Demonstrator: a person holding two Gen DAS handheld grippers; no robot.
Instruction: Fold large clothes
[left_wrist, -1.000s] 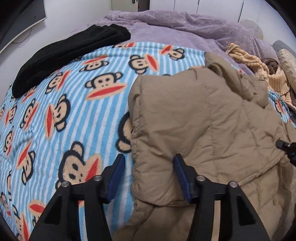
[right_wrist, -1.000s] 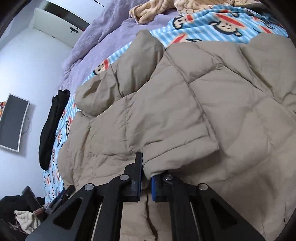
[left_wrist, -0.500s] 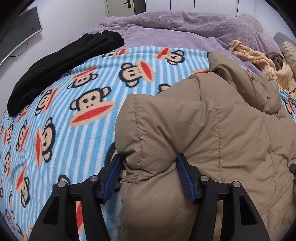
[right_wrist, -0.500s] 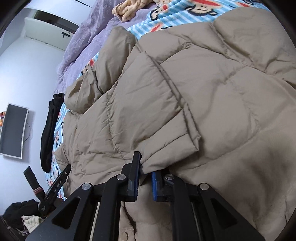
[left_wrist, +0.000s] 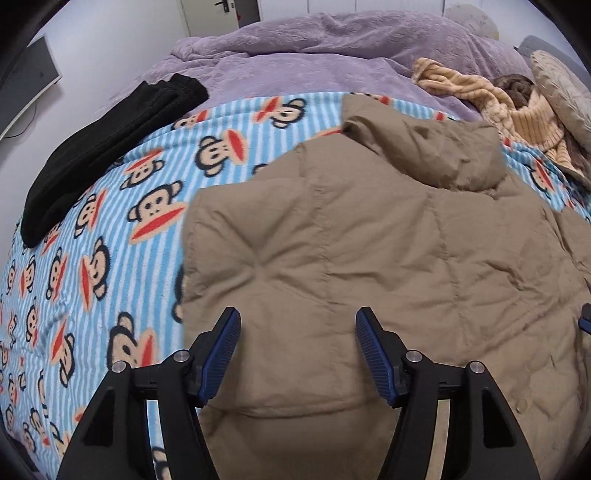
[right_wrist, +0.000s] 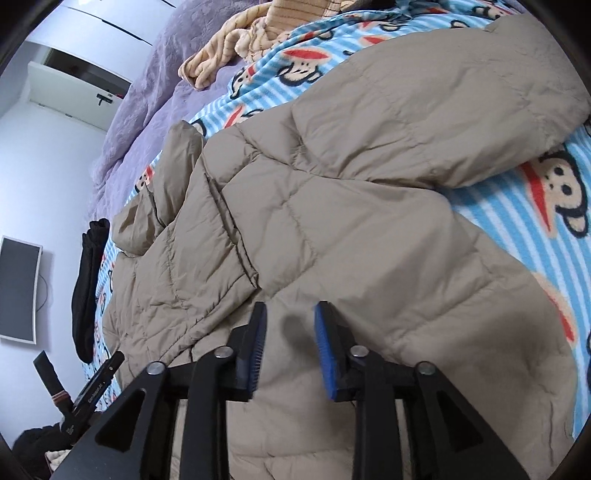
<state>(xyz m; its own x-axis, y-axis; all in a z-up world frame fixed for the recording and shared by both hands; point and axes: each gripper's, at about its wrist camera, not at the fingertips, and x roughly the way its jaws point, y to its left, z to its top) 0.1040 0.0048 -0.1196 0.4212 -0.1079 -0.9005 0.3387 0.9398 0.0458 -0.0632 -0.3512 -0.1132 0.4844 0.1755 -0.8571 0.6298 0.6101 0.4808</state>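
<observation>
A tan quilted puffer jacket (left_wrist: 362, 251) lies on the monkey-print blue striped blanket (left_wrist: 110, 236), its left sleeve folded across the body and its hood (left_wrist: 424, 147) at the far end. My left gripper (left_wrist: 298, 339) hovers open over the folded part, nothing between its blue pads. In the right wrist view the same jacket (right_wrist: 332, 229) fills the frame, the other sleeve (right_wrist: 443, 122) stretching out to the upper right. My right gripper (right_wrist: 290, 334) is open just above the fabric near the folded sleeve's cuff (right_wrist: 243, 273).
A black garment (left_wrist: 107, 144) lies along the blanket's far left edge. Purple bedding (left_wrist: 332, 55) and a yellow knit garment (left_wrist: 509, 110) are at the head of the bed. A monitor (right_wrist: 18, 291) hangs on the wall; the left gripper's body (right_wrist: 92, 387) shows at the right view's lower left.
My right gripper let go of the sleeve cuff and opened. My left gripper, open throughout, rose off the jacket's folded edge, which now lies flatter on the body.
</observation>
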